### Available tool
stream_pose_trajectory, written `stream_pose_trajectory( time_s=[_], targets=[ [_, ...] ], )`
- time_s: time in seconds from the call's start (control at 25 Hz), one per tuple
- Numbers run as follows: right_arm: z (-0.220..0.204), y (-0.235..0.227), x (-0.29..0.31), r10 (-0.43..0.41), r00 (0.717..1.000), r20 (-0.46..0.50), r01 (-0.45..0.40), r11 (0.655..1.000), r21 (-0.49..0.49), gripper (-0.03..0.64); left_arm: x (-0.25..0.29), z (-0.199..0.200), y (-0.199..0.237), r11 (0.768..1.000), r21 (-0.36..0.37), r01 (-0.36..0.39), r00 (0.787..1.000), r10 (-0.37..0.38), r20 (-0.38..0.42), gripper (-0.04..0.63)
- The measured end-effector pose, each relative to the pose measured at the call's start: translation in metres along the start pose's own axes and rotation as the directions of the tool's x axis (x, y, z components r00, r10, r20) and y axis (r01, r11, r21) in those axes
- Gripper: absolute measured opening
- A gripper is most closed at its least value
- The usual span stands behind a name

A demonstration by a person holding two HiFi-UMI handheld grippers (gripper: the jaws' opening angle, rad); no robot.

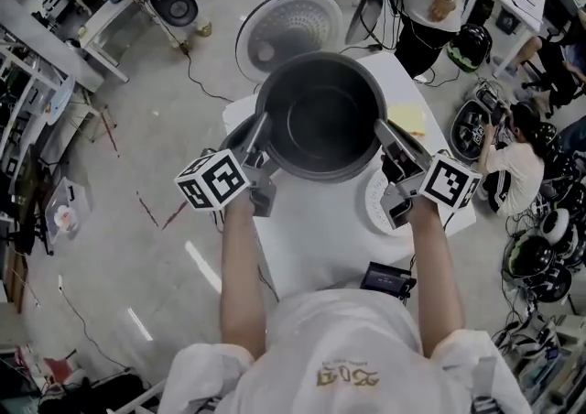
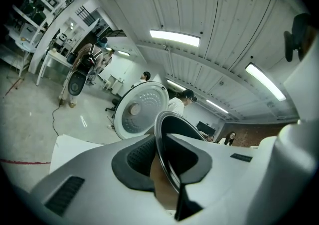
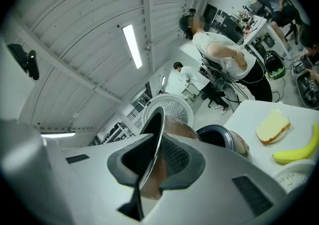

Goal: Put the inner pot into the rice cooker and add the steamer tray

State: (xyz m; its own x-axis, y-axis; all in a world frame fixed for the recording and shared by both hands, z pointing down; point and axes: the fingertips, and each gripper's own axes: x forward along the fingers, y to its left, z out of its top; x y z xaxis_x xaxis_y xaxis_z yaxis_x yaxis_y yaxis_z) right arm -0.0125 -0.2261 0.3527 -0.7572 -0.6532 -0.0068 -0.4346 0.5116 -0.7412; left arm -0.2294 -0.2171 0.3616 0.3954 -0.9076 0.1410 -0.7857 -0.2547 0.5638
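I hold the dark round inner pot (image 1: 320,114) in the air over the white table (image 1: 311,238), one gripper on each side of its rim. The left gripper (image 1: 259,145) is shut on the left rim, and the left gripper view shows the thin rim (image 2: 160,137) pinched between the pads. The right gripper (image 1: 389,142) is shut on the right rim (image 3: 158,124). The rice cooker's open body (image 3: 217,137) stands just ahead, its round white lid (image 1: 291,27) raised behind it; in the head view the pot hides most of the body. A white perforated steamer tray (image 1: 374,206) lies under my right hand.
A banana (image 3: 296,152) and a yellow sponge-like slab (image 3: 273,127) lie on the table's right side. A small dark device (image 1: 389,279) sits at the near edge. People stand and sit behind and to the right, among cables, helmets and desks.
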Motion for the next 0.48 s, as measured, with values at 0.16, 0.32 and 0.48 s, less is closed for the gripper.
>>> stream_pose_trajectory(
  time_s=[0.16, 0.32, 0.48],
  targets=[
    [0.018, -0.016, 0.015, 0.033, 0.999, -0.012, -0.033, 0.999, 0.019, 0.057, 0.023, 0.005, 0.001, 1.000, 0.003, -0.030, 1.000, 0.030, 0.007, 0.081],
    [0.021, -0.035, 0.029, 0.042, 0.998, -0.043, -0.041, 0.999, 0.035, 0.055, 0.035, 0.003, 0.010, 0.998, -0.004, -0.064, 0.998, 0.064, 0.015, 0.081],
    [0.022, -0.050, 0.041, 0.058, 0.995, -0.075, -0.054, 0.997, 0.063, 0.055, 0.046, -0.001, 0.018, 0.995, -0.015, -0.102, 0.995, 0.102, 0.008, 0.081]
  ],
)
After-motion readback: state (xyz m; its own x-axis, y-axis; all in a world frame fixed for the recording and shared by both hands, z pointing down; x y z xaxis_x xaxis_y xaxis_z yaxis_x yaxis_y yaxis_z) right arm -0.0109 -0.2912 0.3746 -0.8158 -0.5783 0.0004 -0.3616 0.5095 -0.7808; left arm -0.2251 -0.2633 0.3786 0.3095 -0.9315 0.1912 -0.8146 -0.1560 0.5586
